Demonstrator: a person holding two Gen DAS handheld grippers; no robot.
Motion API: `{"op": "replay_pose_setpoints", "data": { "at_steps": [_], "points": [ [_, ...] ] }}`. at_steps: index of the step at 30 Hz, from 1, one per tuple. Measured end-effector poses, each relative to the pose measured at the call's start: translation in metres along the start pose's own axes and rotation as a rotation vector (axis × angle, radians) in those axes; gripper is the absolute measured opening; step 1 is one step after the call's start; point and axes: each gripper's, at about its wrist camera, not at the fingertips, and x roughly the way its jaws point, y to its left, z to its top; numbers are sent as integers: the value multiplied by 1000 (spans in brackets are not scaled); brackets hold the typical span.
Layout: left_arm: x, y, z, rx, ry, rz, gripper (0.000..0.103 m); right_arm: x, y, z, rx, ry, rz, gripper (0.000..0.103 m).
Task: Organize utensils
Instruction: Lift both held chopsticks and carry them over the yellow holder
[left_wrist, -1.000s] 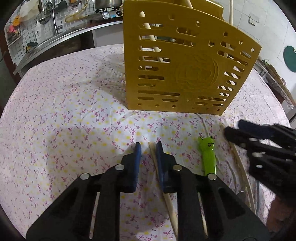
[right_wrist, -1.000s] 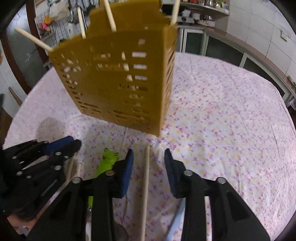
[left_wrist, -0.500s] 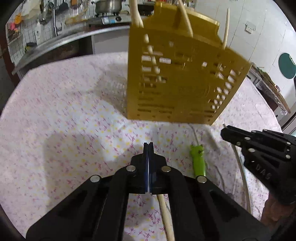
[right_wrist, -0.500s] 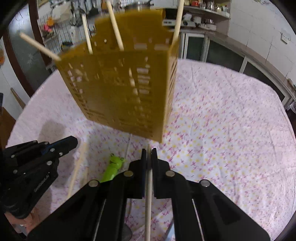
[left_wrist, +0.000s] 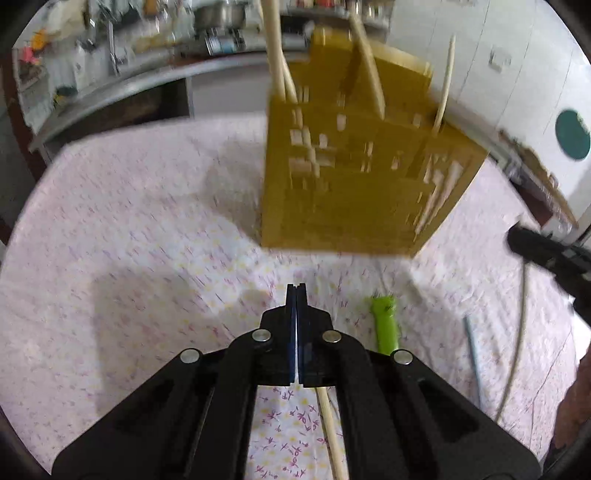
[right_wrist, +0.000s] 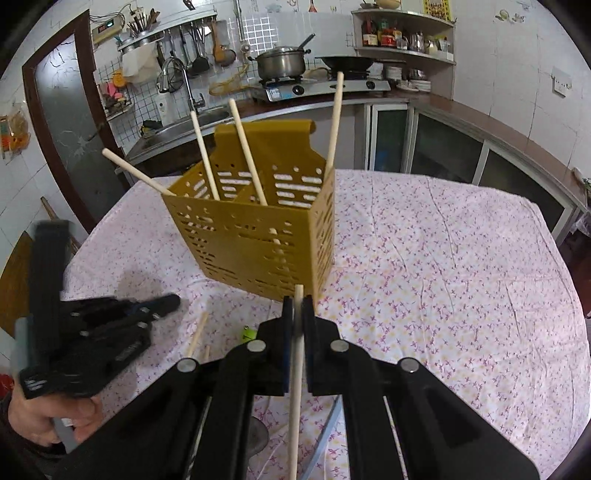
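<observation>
Right gripper (right_wrist: 297, 306), bottom centre of the right wrist view, is clamped on a wooden chopstick (right_wrist: 296, 369) that runs straight down between its pads to the lower edge of the frame. The chopstick's tip sits just in front of the yellow holder (right_wrist: 258, 240), centre frame, on the flowered tablecloth (right_wrist: 443, 277). Four sticks (right_wrist: 247, 155) stand tilted in the holder.

Left gripper (left_wrist: 296, 295), bottom centre of the blurred left wrist view, has its pads pressed together; a chopstick (left_wrist: 330, 424) shows below them, but whether it is pinched cannot be told. A green handle (left_wrist: 385, 325) lies on the cloth lower right of centre, beside a grey-blue rod (left_wrist: 472, 354).
</observation>
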Motion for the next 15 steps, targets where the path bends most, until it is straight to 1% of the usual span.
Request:
{"op": "replay_pose_setpoints", "data": {
  "at_steps": [2, 4, 7, 9, 12, 15],
  "points": [
    [17, -1, -8, 3, 54, 23, 0, 5, -5, -1, 10, 8, 3, 6],
    [29, 0, -10, -9, 81, 60, 0, 12, -9, -2, 12, 17, 2, 6],
    [34, -1, -7, -10, 86, 75, 0, 15, -13, -3, 19, 23, 4, 6],
    [37, -6, -4, 14, 95, 90, 2, 18, -15, -3, 26, 24, 8, 6],
    [41, -11, -2, 31, 90, 119, 2, 20, -16, -4, 36, 23, 14, 6],
    [40, -14, 0, 31, 97, 121, 2, 21, -15, -6, 37, 26, 18, 6]
  ]
}}
